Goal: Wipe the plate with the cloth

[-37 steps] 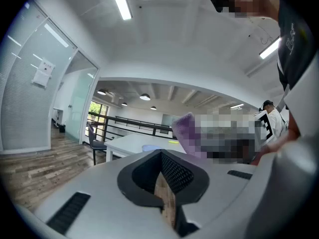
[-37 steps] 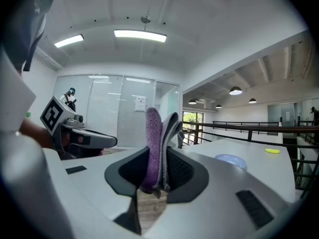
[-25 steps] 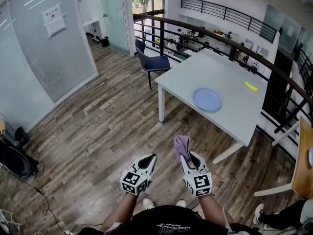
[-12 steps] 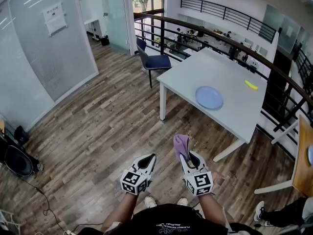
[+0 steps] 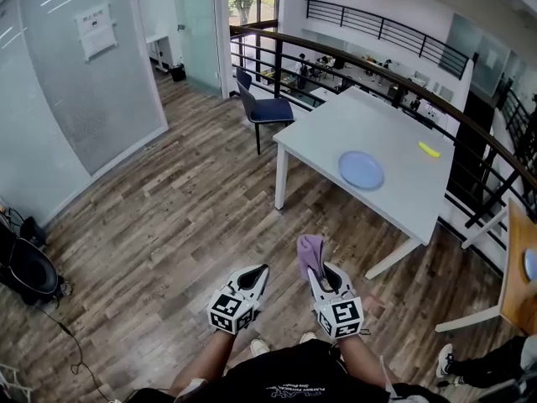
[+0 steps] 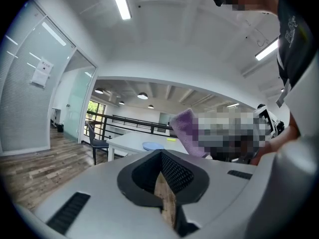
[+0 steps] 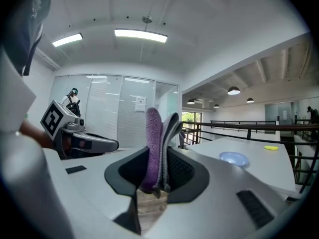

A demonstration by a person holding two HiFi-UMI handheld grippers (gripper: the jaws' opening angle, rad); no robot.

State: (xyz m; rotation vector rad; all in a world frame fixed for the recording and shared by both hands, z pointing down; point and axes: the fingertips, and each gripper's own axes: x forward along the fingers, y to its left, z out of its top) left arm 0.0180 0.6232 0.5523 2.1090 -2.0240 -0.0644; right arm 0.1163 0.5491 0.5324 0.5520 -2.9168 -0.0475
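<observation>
1. The left claw point(image 5: 256, 272) sits in the lower middle of the head view, held out roughly level above the wooden floor point(image 5: 159, 225). Its own view shows the two jaws pressed together with nothing between them.
2. The right claw point(image 5: 324, 269) is just to the right of it in the frame, apart from it, and is clamped on the cloth point(image 5: 310, 250).
3. In the right claw's view the folded cloth stands upright between the jaws, one face purple and fuzzy, the other grey. Its upper end pokes out beyond the jaw tips.
4. The plate point(image 5: 362, 170), pale blue and round, lies flat on the white surface point(image 5: 369, 124) in the upper right of the head view. It is well apart from both claws, and nothing touches it.
5. A small yellow thing point(image 5: 429, 149) lies on the same surface, further right in the frame and apart from the plate. It is too small to identify.
6. A dark blue chair point(image 5: 267, 110) stands on the floor by the surface's far left corner, in the upper middle of the frame.
7. A dark railing point(image 5: 278, 53) curves behind the chair and the surface.
8. A glass wall point(image 5: 75, 99) fills the upper left, with a white sheet point(image 5: 95, 30) fixed to it.
9. The person's forearms and shoe tips show at the bottom edge, behind the claws.
</observation>
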